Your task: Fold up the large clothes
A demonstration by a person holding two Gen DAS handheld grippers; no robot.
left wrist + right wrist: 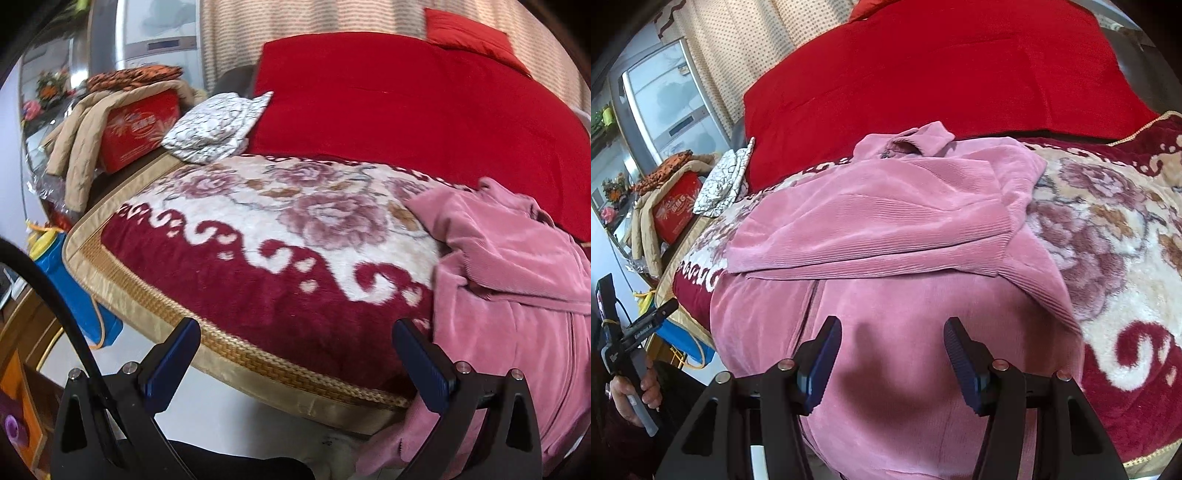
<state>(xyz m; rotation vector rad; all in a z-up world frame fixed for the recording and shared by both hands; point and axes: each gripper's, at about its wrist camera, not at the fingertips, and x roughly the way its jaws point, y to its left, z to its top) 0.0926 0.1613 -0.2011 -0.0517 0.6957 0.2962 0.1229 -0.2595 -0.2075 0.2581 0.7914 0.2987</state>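
Pink corduroy jacket [886, 229]: sleeves folded, on floral plush blanket [258, 221].
Left gripper [295, 350]: spread wide, empty.
Right gripper [892, 350]: parted above jacket, gripping nothing.
Right view only: hand [635, 391] holding left handle.
Cut off: jacket hem.

quick count, going off the floral blanket [258, 236] as the middle of everything: one pink corduroy jacket [886, 221] lying on it, one big red quilt [406, 122] behind it, one red pillow [469, 33] further back on that, one white patterned folded cloth [218, 129] at its back-left corner, one red box [140, 129] left of that with one beige coat [85, 136] draped over it, and one blue bag [74, 291] down off its left edge
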